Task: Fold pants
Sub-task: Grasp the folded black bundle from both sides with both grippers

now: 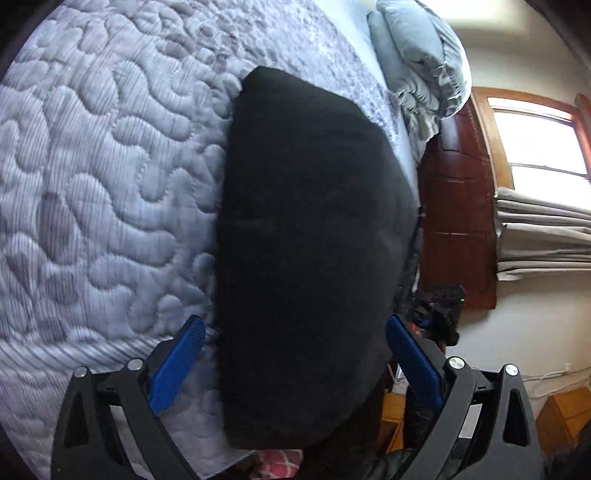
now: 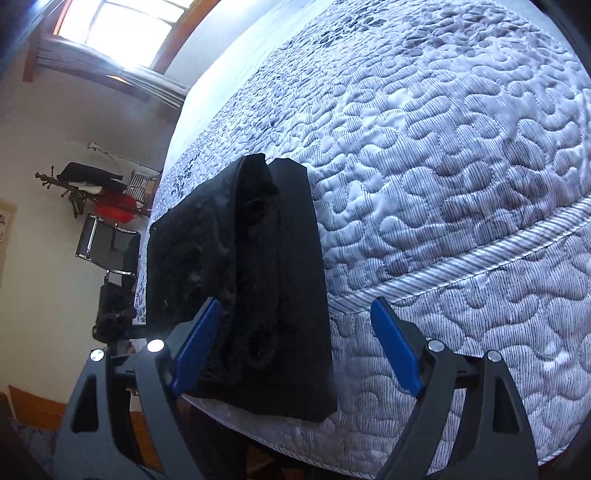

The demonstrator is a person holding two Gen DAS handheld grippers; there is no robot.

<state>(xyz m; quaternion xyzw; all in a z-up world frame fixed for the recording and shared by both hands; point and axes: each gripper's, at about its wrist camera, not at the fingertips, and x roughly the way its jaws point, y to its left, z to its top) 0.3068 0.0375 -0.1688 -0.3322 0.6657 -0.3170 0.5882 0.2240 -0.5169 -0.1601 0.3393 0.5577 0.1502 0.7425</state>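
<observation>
Both of your grippers are spread wide and grasp nothing. Your left gripper (image 1: 295, 354) hovers over the near end of the black pants (image 1: 314, 240), its blue pads (image 1: 177, 365) standing to either side of the cloth without pinching it. The pants lie folded into a compact dark bundle on the quilted mattress (image 1: 103, 177), close to the bed's edge, with their far end pointing toward the grey pillows (image 1: 417, 59) heaped by the dark wooden headboard (image 1: 458, 206).

From your right wrist you see the same pants (image 2: 243, 280) as a thick rectangular stack whose layers show along the top, sitting right at the corner of the mattress (image 2: 461, 166). Your right gripper (image 2: 295, 343) has its jaws far apart; the left pad (image 2: 195, 347) overlaps the pants' near edge in the picture, and you cannot tell whether it touches. The other pad sits over bare quilting. A window (image 2: 122, 33) glows at upper left, above a chair (image 2: 110, 243).
</observation>
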